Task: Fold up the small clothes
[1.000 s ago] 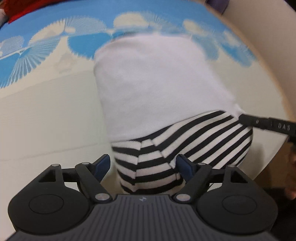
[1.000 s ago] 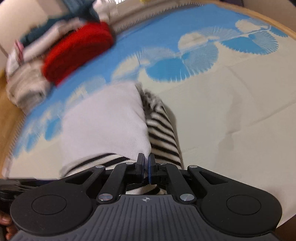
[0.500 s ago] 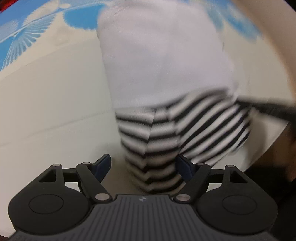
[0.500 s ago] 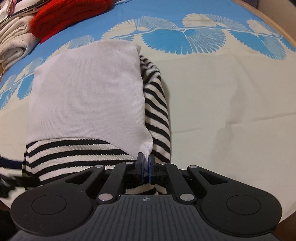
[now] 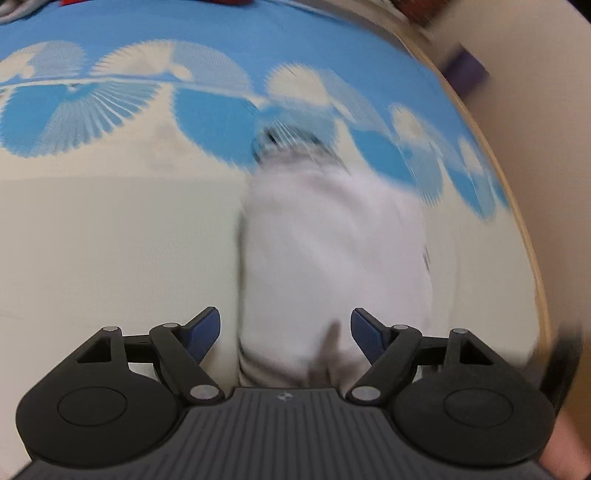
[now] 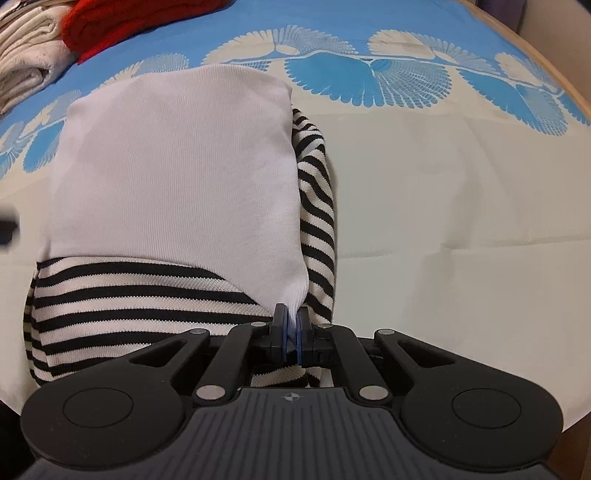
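Observation:
A small white garment (image 6: pixel 177 166) with black-and-white striped sleeves (image 6: pixel 129 295) lies folded on the blue and cream tablecloth (image 6: pixel 443 184). My right gripper (image 6: pixel 291 314) is shut on the near right corner of the white cloth, with the striped sleeve bunched under and beside it. In the blurred left wrist view the white garment (image 5: pixel 332 251) stretches away from my left gripper (image 5: pixel 286 321). That gripper stands open above the near end of the cloth, its blue pads (image 5: pixel 207 325) wide apart. No stripes show in that view.
A red knitted garment (image 6: pixel 129 22) and folded cream clothes (image 6: pixel 26 66) are stacked at the far left of the table. The wooden table edge (image 5: pixel 524 221) curves along the right. Bare tablecloth lies to the right of the garment.
The left gripper, still open, has swung from the striped end to over the white part, and its view is now smeared. The right gripper keeps its hold on the corner.

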Demonstrator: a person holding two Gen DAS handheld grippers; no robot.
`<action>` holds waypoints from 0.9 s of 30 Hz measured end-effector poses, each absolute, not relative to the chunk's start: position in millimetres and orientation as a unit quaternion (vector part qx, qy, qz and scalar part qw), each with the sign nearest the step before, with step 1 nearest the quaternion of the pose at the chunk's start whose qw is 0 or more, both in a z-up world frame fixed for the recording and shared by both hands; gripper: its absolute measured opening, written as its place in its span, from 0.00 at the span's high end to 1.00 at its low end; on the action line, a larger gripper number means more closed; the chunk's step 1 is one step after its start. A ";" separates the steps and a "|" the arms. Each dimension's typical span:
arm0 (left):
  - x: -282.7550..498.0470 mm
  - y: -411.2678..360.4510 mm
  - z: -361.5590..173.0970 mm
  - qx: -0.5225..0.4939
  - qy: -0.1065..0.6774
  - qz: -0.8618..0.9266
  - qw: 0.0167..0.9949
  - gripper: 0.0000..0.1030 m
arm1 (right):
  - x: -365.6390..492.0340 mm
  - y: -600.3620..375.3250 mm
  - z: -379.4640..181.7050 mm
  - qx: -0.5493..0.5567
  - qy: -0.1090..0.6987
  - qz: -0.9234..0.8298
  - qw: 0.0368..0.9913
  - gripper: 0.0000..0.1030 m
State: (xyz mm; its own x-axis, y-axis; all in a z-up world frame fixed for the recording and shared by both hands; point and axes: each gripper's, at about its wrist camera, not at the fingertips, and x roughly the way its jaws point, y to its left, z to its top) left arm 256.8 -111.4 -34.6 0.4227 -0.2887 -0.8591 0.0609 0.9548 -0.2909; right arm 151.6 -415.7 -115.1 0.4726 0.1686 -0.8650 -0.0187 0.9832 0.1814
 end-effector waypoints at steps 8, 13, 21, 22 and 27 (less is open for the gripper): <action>330.8 -83.0 -104.9 -0.276 0.563 -0.107 0.772 0.18 | 151.4 -411.8 -114.2 0.064 0.514 0.054 0.854 0.97; 358.7 -78.9 -128.1 -0.303 0.552 -0.121 0.767 0.60 | 152.6 -414.6 -111.6 0.084 0.513 0.058 0.853 0.97; 360.8 -72.3 -136.1 -0.308 0.569 -0.088 0.758 0.26 | 159.4 -414.3 -107.7 0.115 0.517 0.070 0.845 0.94; 359.3 -67.4 -131.9 -0.311 0.573 -0.085 0.754 0.26 | 160.1 -418.0 -102.3 0.127 0.506 0.063 0.851 0.92; 349.8 -60.4 -101.8 -0.284 0.576 -0.100 0.760 0.26 | 165.7 -450.7 -66.6 0.226 0.376 0.026 0.898 0.51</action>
